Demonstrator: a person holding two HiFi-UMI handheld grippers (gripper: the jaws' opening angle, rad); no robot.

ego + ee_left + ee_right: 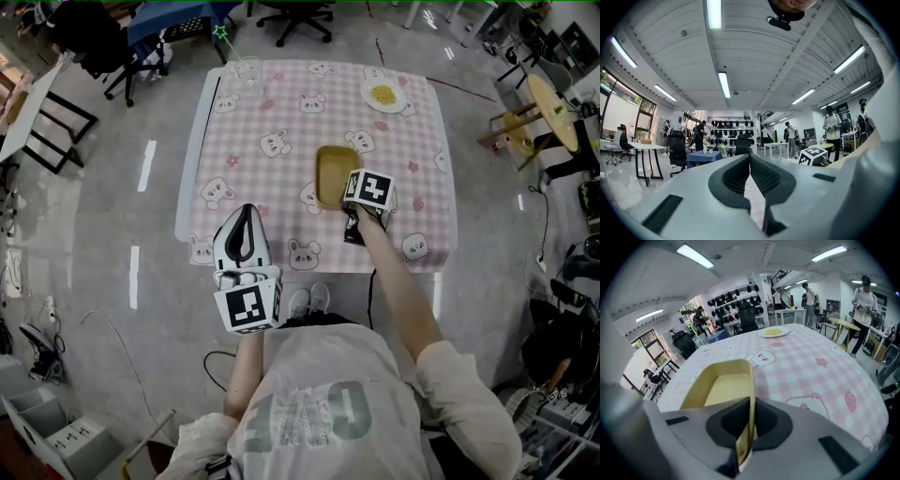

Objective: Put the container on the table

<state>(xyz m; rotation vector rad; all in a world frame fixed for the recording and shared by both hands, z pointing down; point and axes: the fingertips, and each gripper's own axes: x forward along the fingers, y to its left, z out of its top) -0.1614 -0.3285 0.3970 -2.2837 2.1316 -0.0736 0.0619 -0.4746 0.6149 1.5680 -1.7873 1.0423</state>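
Head view, with both gripper views. The counter (272,112), covered by a pink checked cloth printed with bears, fills the upper middle of the head view. A person stands at its lower edge.

The container (333,169), a shallow yellow rectangular tub, is empty. It lies right of centre over the cloth, at the end of the outstretched right arm. The frames do not settle whether its base already rests on the cloth.

The right gripper (751,404) has its fingers clamped on the near side wall of the container, one pad inside the wall and one outside. The left gripper (750,161) is raised at lower left, away from the container, with its fingers closed together on nothing.

A plate (384,96) with yellow food sits at the upper right of the counter, and a clear glass (246,73) at the upper left. Both are well apart from the container.

Handling, by judgement: the tub looks light, stiff and thin-walled, with a smooth surface that may slip. Held by one wall, it hangs off-centre and tends to tip. Midway along a wall, just below the rim, appears the soundest place to hold it.
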